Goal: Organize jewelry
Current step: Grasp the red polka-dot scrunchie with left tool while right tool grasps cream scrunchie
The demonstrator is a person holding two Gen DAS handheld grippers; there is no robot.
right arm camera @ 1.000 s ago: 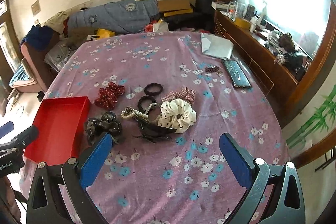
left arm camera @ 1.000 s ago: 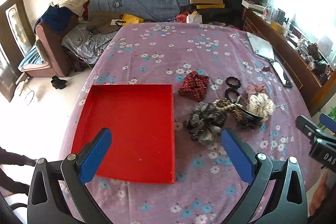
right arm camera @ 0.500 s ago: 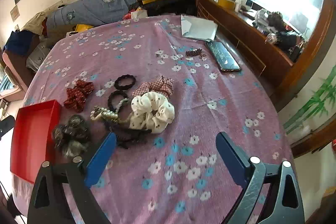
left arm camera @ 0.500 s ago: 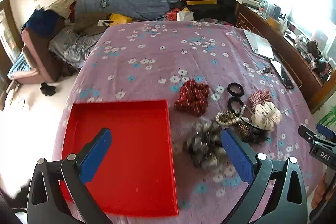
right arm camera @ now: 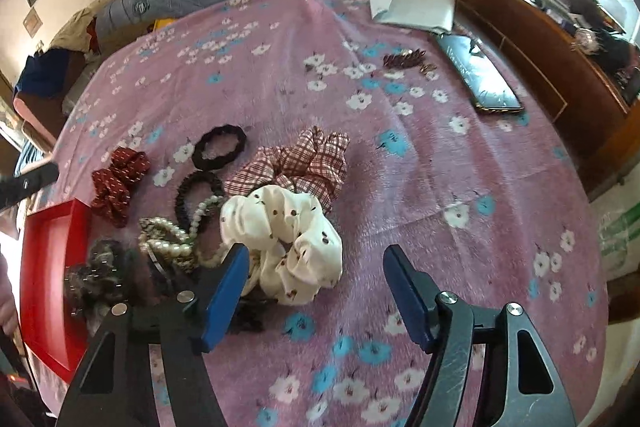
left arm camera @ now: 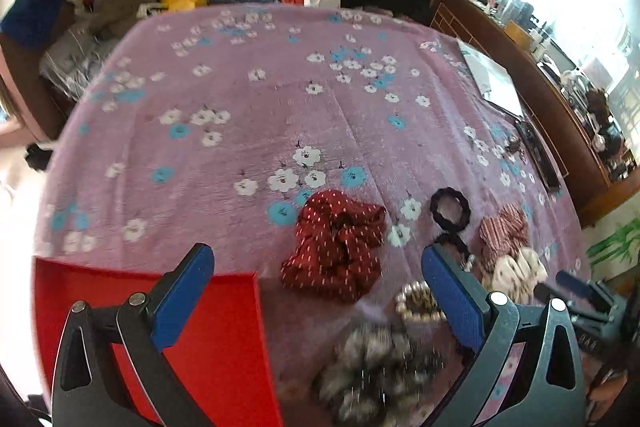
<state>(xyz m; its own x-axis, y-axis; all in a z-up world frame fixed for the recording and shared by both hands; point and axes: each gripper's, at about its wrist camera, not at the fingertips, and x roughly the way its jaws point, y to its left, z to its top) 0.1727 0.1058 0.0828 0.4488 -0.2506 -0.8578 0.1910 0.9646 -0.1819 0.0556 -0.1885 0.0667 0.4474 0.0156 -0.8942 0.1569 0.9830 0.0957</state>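
A purple floral tablecloth covers the round table, with a red tray at its near left edge, seen past the left gripper, whose blue-padded jaws are spread wide and hold nothing. The right gripper hangs low over the cloth, jaws likewise parted and empty, its left pad just beside a white dotted scrunchie. Touching that scrunchie on its far side lies a plaid scrunchie. A dark red dotted scrunchie sits on the cloth just right of the tray's far corner, apart from the pile. A grey-black scrunchie, blurred in both views, rests beside the tray's right wall. A pearl bracelet lies tangled between it and the white scrunchie, overlapping one black hair tie; a second black hair tie lies just beyond. A phone lies well apart near the table's right edge, beside a small brown clip.
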